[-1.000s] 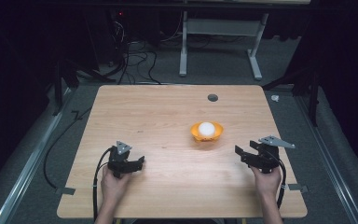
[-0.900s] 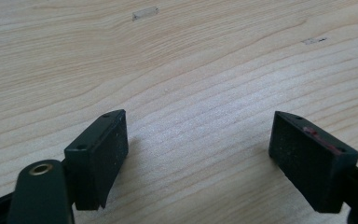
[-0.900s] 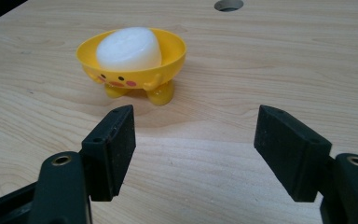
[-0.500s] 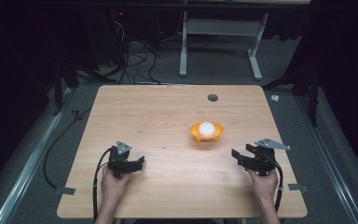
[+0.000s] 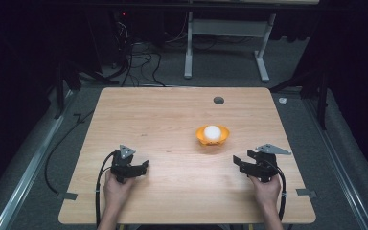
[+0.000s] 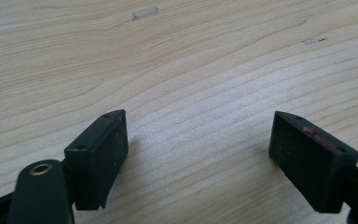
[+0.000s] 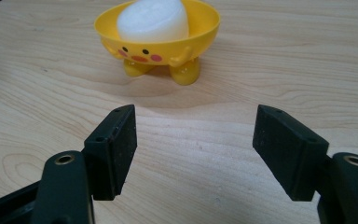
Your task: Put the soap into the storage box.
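Observation:
A small yellow bowl with a chick face and stubby feet stands right of the table's middle, and a white rounded object rests in it. In the right gripper view the bowl sits just beyond my jaws, with the white object inside. My right gripper is open near the front right, its tips pointing left, a short way in front of and to the right of the bowl. My left gripper is open at the front left over bare wood, nothing between its pads.
The wooden table has a round cable hole near its far edge. Cables trail from both grippers off the front edge. Beyond the table are floor cables and a white desk frame. Tape tabs mark the table's front corners.
My right gripper has shifted left and slightly toward the bowl. The left gripper and the bowl have stayed put.

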